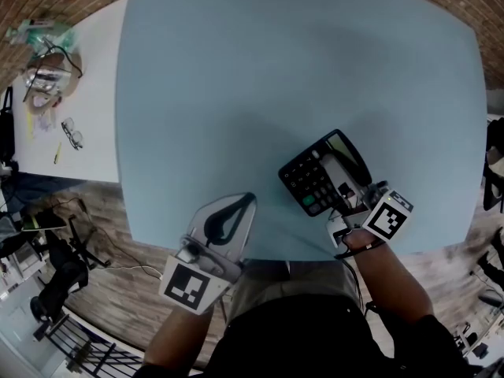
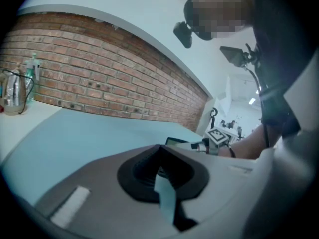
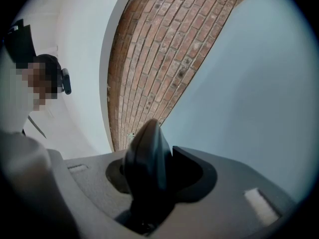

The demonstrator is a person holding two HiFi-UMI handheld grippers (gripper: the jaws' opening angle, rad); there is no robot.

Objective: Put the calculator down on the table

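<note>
A black calculator point(image 1: 315, 178) with a tilted display is over the near right part of the light blue table point(image 1: 276, 69). My right gripper point(image 1: 344, 189) is shut on its near end. In the right gripper view the calculator point(image 3: 145, 168) shows edge-on between the jaws of the right gripper point(image 3: 149, 151). I cannot tell whether it touches the table. My left gripper point(image 1: 249, 198) is at the table's front edge, shut and holding nothing. In its own view the left gripper point(image 2: 159, 148) has its tips together, and the calculator point(image 2: 175, 142) lies beyond them.
A white table point(image 1: 94, 93) adjoins on the left, carrying a metal kettle point(image 1: 46, 75), a bottle and glasses point(image 1: 72, 134). The kettle point(image 2: 14, 94) also shows in the left gripper view. A brick wall point(image 2: 99, 78) runs behind. Chair bases and cables crowd the floor at left.
</note>
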